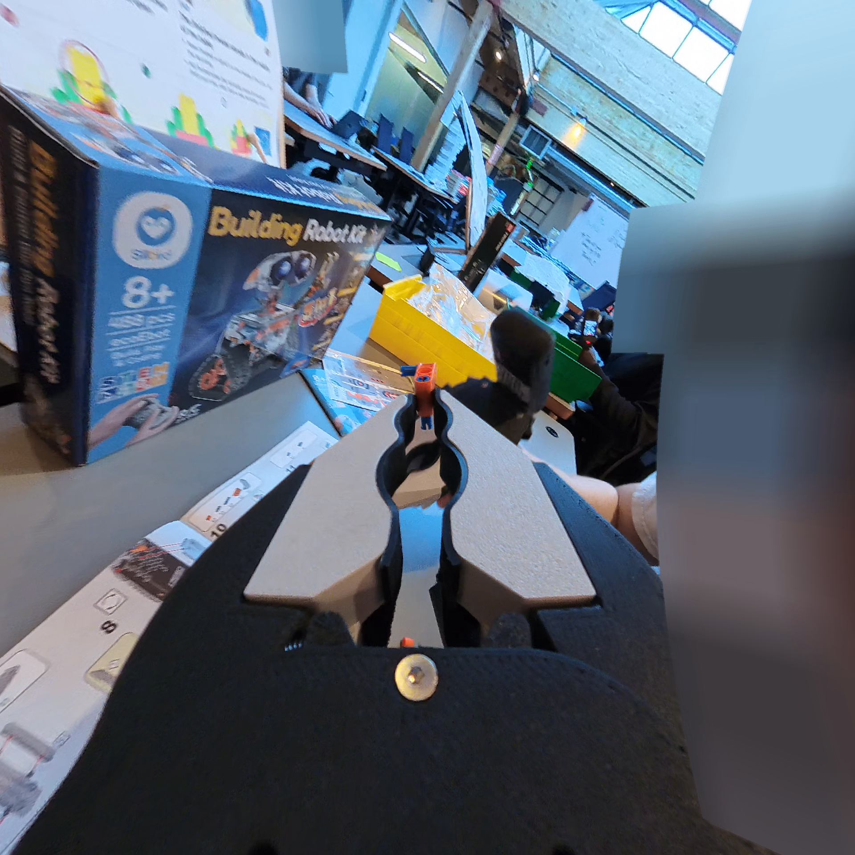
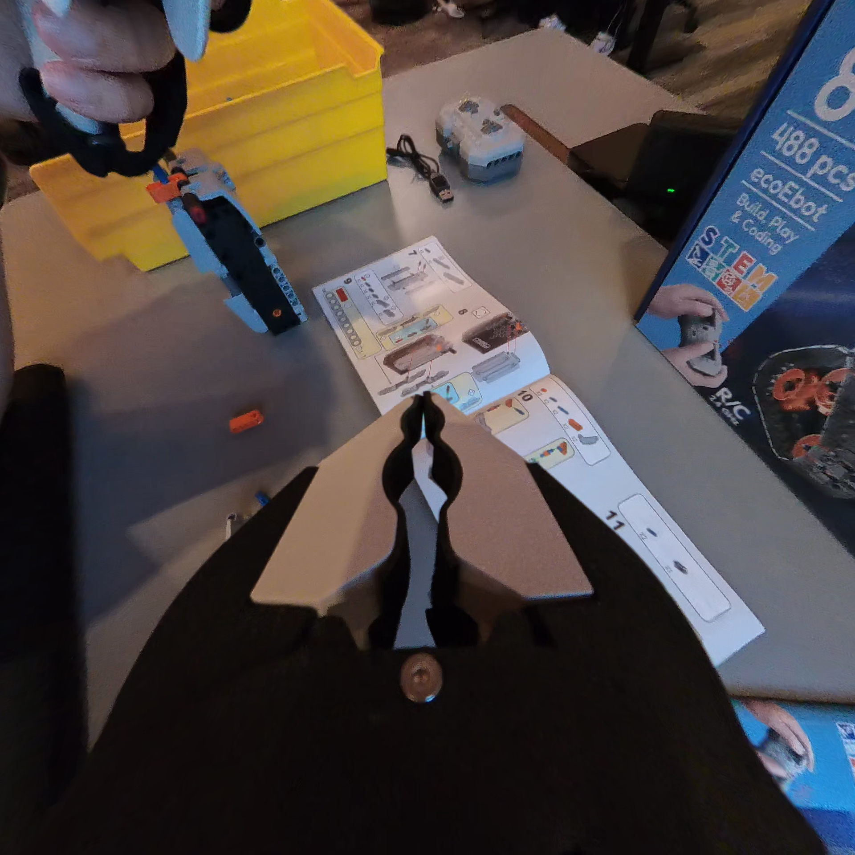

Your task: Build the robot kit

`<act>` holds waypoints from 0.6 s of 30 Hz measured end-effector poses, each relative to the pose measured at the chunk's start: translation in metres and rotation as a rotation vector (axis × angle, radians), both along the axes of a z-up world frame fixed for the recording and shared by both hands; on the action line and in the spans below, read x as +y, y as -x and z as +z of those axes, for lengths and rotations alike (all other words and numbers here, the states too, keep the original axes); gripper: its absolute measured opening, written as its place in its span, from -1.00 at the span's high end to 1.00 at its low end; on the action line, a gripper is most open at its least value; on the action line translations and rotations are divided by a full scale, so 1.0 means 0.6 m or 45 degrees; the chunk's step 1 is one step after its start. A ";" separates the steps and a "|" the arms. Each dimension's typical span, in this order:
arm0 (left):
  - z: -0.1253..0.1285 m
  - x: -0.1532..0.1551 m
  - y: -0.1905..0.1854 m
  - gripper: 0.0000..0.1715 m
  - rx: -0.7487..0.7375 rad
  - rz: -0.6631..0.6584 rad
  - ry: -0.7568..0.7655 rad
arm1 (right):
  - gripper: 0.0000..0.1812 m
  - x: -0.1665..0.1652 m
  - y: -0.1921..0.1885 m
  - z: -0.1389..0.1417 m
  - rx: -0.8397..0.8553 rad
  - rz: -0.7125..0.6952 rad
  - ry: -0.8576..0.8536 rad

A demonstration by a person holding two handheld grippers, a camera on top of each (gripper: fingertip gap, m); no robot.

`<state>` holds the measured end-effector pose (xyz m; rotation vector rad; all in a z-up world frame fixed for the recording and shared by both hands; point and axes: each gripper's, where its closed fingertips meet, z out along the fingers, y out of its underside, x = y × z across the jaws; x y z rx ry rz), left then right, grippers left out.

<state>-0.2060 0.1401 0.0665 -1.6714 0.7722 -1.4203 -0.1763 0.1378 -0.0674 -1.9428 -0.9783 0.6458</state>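
1. the left gripper [image 1: 424, 398] is pinching a small orange connector piece [image 1: 424, 380] with a blue pin through it, right at its fingertips; the jaws are closed on it with only the very tips biting, and most of the piece is sticking out past them.
2. the right gripper [image 2: 423, 399] is hovering above the open instruction booklet [image 2: 462, 365], its jaws closed with nothing between them.
3. in the right wrist view the left gripper is showing farther off at upper left, held by a hand [image 2: 92, 69], and the orange connector there is sitting against the top of a grey-and-black brick assembly [image 2: 236, 250] that is standing tilted on the grey table [image 2: 532, 222], just in front of the yellow bin [image 2: 296, 92]. whether the connector is already joined to the assembly, i cannot tell.
4. what i judge could go wrong: the tip-only pinch is leaving the piece free to pivot or pop out if it is pushed sideways.
5. the assembly is looking tall and narrow and is leaning, so any pull or push through the connector is likely to be tipping it over, since nothing else is steadying it.
6. a loose orange piece [image 2: 246, 420] is lying on the table well apart from the assembly, and a small blue pin [image 2: 262, 498] is lying near the right gripper's body; a low sweep of either gripper is likely to be knocking them away.
7. the grey remote controller [image 2: 481, 139] and its black usb cable [image 2: 423, 166] are lying beyond the booklet, beside the blue kit box [image 2: 763, 231], out of the way.
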 end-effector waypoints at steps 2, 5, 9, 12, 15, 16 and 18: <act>0.003 0.003 0.005 0.95 -0.013 0.015 0.001 | 1.00 0.005 0.004 -0.028 -0.052 -0.006 0.034; 0.004 0.001 0.003 0.95 -0.013 0.008 0.001 | 1.00 0.008 0.004 -0.039 -0.038 0.005 0.058; 0.005 -0.004 -0.004 0.95 -0.003 -0.008 -0.010 | 1.00 -0.003 -0.001 -0.024 -0.051 0.051 0.068; 0.006 -0.003 -0.003 0.95 -0.010 -0.007 -0.007 | 1.00 -0.012 -0.007 -0.023 -0.091 0.079 0.089; 0.007 -0.003 0.000 0.95 -0.017 -0.004 -0.006 | 1.00 -0.030 -0.016 -0.031 -0.167 0.158 0.137; 0.008 -0.003 0.001 0.95 -0.022 -0.003 -0.006 | 1.00 -0.037 -0.017 -0.033 -0.185 0.194 0.133; 0.010 -0.003 0.002 0.95 -0.029 -0.006 -0.007 | 1.00 -0.051 -0.020 -0.047 -0.223 0.264 0.178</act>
